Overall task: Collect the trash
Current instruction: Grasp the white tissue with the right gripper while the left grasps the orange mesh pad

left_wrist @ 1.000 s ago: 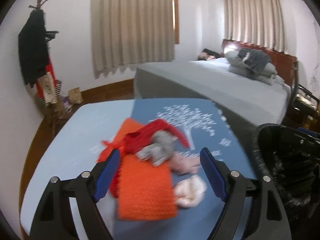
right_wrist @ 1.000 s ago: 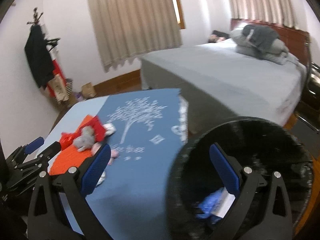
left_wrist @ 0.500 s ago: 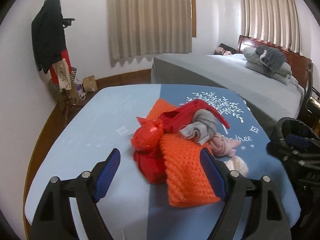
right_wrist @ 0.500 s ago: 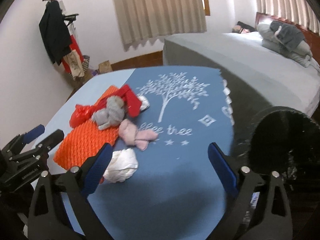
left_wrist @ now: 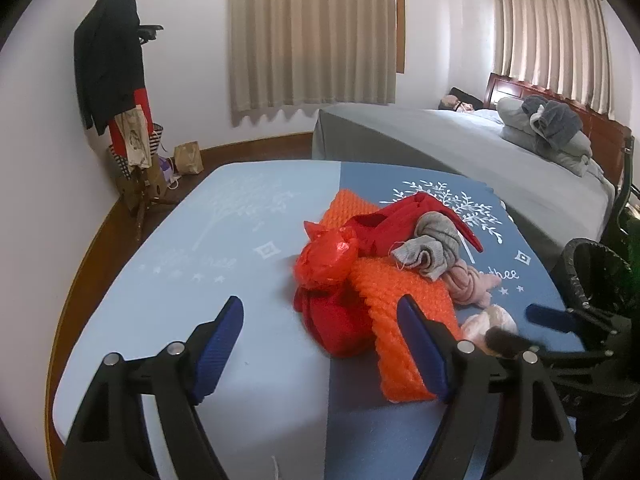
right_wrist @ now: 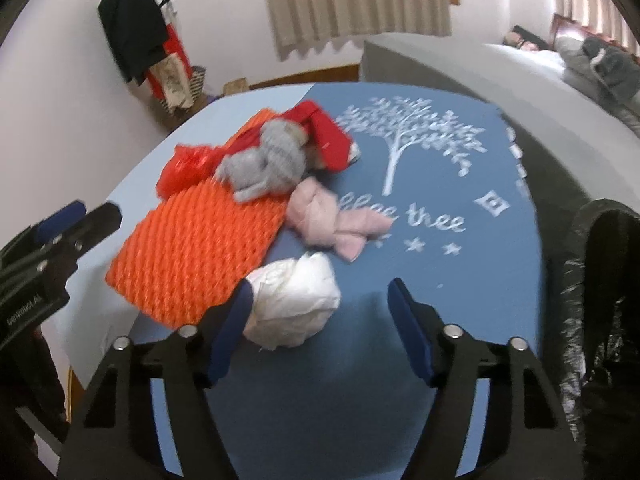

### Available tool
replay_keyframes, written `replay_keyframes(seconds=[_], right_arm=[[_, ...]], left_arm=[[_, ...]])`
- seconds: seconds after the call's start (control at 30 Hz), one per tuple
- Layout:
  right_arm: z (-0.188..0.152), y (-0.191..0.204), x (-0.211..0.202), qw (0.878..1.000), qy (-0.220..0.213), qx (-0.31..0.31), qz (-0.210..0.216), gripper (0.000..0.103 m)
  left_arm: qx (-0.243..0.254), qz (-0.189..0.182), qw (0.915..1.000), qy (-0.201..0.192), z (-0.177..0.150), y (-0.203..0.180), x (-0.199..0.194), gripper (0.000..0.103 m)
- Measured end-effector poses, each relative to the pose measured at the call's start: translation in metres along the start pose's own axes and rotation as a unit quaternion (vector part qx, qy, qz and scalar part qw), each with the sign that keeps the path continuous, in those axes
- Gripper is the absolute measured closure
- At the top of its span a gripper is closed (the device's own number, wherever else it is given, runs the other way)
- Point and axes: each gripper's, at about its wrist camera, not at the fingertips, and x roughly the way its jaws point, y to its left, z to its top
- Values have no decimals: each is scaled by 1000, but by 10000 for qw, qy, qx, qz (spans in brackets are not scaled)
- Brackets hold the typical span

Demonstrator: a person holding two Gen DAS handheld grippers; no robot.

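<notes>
Both wrist views look down, close, over the blue table [left_wrist: 248, 216], sharing the orange mat [right_wrist: 200, 248].

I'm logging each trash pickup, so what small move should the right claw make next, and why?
Probably ease forward and finish closing on the white wad. The right claw has just been closing, the wad lies at its left pad, not yet pinched. The bin waits alongside.

lay on the blue cloth: a crumpled white wad [right_wrist: 294, 304] of thin plastic or paper, just beside the near corner of an orange knitted mat. sat further back at the mat's left edge: a crinkled red plastic bag [left_wrist: 326, 256], balled and shiny. stood at the right, off the cloth: a bin [left_wrist: 596, 276] lined with a black bag, open-topped.
</notes>
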Motion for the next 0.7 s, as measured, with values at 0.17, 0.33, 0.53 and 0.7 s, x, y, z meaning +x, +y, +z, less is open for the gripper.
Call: replay_keyframes(seconds=[0.17, 0.33, 0.53, 0.7], right_arm=[[-2, 1, 2, 9994, 127, -44, 317, 65], [-1, 0, -9, 9990, 55, -113, 429, 80], [3, -14, -32, 9996, -194, -77, 202, 84], [3, -26, -47, 9994, -340, -40, 41, 84]], left_arm=[[5, -47, 10000, 19, -1, -3, 0, 27], [8, -160, 9998, 80, -2, -10, 1, 31], [43, -329, 9991, 251, -6, -22, 8, 40], [18, -522, 9975, 479, -12, -29, 18, 55]])
